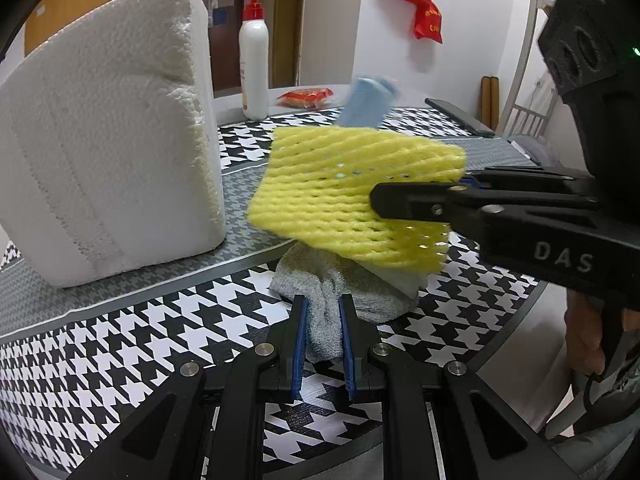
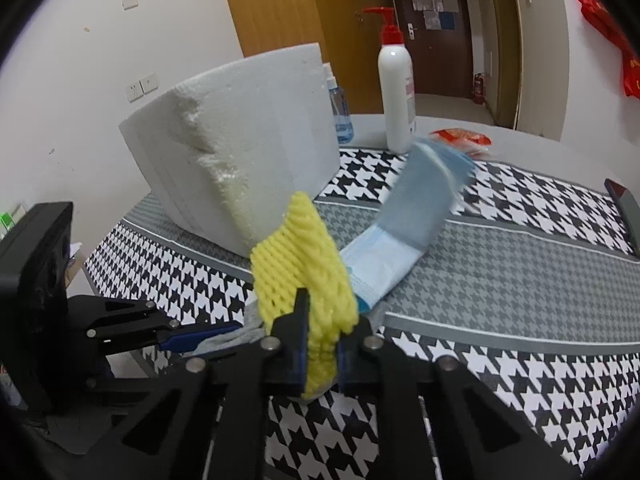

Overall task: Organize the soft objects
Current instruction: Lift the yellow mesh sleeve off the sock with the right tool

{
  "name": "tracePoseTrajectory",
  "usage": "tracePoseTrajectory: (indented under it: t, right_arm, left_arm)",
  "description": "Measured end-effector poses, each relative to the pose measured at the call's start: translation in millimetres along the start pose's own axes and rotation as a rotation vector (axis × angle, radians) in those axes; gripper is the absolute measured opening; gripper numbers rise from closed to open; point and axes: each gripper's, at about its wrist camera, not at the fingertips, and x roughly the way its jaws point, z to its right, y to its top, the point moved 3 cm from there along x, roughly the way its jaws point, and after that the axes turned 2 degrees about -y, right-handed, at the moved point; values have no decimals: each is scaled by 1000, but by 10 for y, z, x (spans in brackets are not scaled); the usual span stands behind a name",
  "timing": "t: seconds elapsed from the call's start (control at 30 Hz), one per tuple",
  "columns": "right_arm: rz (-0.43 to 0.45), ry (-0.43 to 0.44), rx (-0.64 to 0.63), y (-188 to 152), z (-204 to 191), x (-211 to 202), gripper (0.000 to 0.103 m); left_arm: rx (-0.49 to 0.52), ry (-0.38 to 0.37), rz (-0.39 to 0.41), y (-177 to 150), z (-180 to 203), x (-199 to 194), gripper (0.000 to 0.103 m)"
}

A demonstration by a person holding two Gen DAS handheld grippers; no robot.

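A yellow foam net (image 2: 304,276) hangs above the table, and my right gripper (image 2: 332,308) is shut on its near edge. In the left wrist view the same net (image 1: 348,192) hovers over a grey cloth (image 1: 368,300), with the right gripper (image 1: 374,198) reaching in from the right. My left gripper (image 1: 322,300) is shut on the near end of that grey cloth, which lies on the houndstooth table. A light blue soft pack (image 2: 408,216) lies just behind the net, its far end raised and blurred. Something white (image 1: 404,280) peeks out between net and cloth.
A big white foam block (image 1: 108,140) stands left of the cloth. Behind it are a white pump bottle (image 1: 254,52), a blue bottle (image 2: 340,116) and a red packet (image 1: 306,97). A dark flat object (image 1: 460,116) lies at the far right. A person's hand (image 1: 588,332) holds the right gripper.
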Motion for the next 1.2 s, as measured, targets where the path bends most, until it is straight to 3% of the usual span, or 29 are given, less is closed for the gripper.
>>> tracePoseTrajectory:
  t: [0.7,1.2]
  right_arm:
    - [127,-106,50,-18,204,-654,12]
    - [205,-152,75,-6,301,-1002,12]
  left_arm:
    - [1,33,83,-17,24,-452,17]
    - [27,32,194,264,131,-797,17]
